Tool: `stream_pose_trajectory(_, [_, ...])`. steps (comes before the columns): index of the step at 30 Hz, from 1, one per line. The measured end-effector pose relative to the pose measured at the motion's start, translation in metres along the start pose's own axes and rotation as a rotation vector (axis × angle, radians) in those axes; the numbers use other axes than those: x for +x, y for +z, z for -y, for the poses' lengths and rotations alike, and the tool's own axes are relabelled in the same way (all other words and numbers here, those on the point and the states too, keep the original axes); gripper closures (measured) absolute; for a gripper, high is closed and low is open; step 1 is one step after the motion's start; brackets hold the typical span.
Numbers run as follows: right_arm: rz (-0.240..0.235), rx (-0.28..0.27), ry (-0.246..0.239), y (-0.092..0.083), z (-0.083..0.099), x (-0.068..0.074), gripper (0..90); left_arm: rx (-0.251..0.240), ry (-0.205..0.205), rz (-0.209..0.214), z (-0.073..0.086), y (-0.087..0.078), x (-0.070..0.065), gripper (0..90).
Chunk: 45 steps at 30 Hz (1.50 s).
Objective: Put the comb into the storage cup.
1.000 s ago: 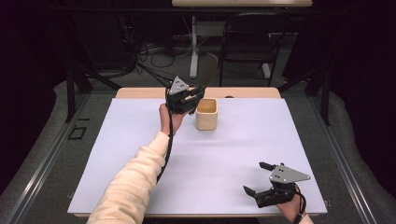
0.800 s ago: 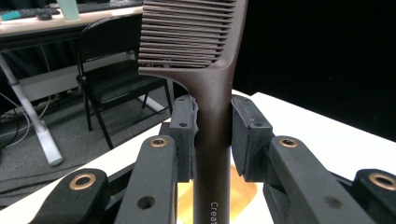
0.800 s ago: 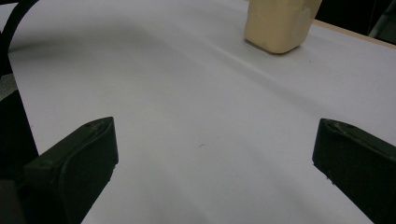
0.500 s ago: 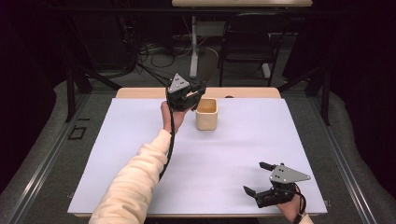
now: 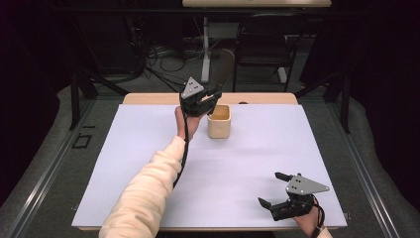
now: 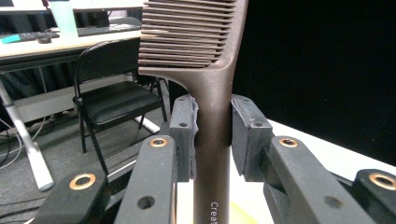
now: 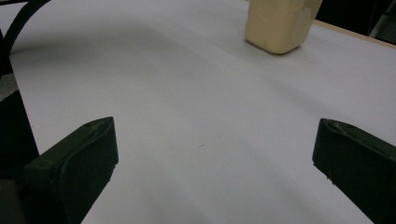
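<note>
left gripper (image 6: 212, 135) jaws clamp a matte brown toothed comb (image 6: 205, 70); right gripper (image 7: 210, 168) jaws gape wide.

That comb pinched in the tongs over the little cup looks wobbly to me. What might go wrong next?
1. The left tongs pinch the brown comb low on its narrow handle, so it may twist or slip.
2. They hang beside the light cream cup; a bump might tip it.
3. The right tongs rest open far away, too distant to steady it.

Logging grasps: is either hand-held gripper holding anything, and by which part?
The left hand-held gripper clamps a brown comb by its handle, just below the teeth. The right hand-held gripper is open, holding nothing.
</note>
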State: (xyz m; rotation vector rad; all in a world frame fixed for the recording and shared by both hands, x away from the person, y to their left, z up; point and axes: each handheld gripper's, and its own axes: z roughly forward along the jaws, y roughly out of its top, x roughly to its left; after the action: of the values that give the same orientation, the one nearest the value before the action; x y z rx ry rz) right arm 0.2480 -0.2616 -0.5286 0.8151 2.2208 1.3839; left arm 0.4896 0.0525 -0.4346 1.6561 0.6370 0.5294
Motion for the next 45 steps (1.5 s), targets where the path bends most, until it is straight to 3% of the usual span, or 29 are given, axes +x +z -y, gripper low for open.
stream_pose_trajectory(24, [0.0, 0.002, 0.001, 0.0, 0.0, 0.0, 0.0, -0.019, -0.008, -0.001, 0.011, 0.012, 0.002, 72.3])
stream_pose_trajectory(45, [0.0, -0.002, -0.001, -0.001, 0.0, 0.0, 0.0, 0.019, -0.029, 0.018, 0.025, 0.024, 0.002, 72.3])
